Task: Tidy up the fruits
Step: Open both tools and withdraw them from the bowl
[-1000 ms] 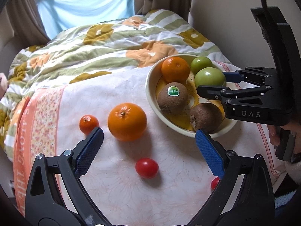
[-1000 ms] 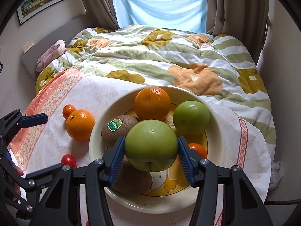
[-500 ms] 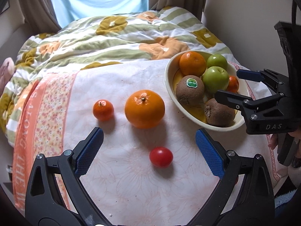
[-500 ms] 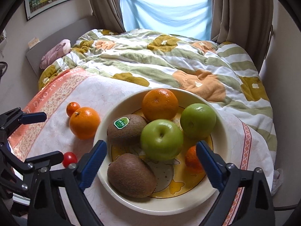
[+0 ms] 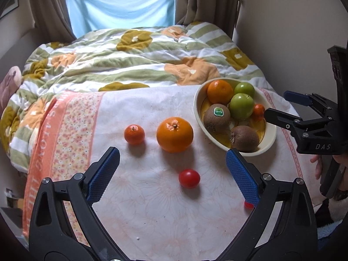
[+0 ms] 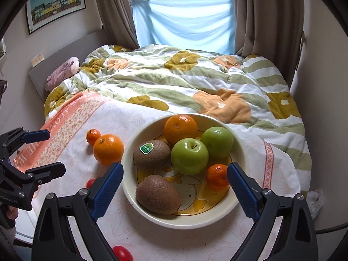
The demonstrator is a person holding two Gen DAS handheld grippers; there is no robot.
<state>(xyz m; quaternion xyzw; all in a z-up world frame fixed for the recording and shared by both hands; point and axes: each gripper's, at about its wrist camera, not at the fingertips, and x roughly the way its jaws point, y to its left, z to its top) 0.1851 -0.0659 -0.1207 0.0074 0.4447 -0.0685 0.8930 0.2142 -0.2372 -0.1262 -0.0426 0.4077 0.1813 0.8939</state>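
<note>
Both grippers gape empty: left gripper over the tomato (large orange at twelve o'clock), right gripper above the bowl.

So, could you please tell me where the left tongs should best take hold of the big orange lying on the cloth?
Grip the big orange across its widest middle, coming from above with the open left tongs. It sits stem up and round, so a hold lower or higher would likely slip. Its left and right sides are free: the small mandarin and the bowl stand apart from it.
</note>
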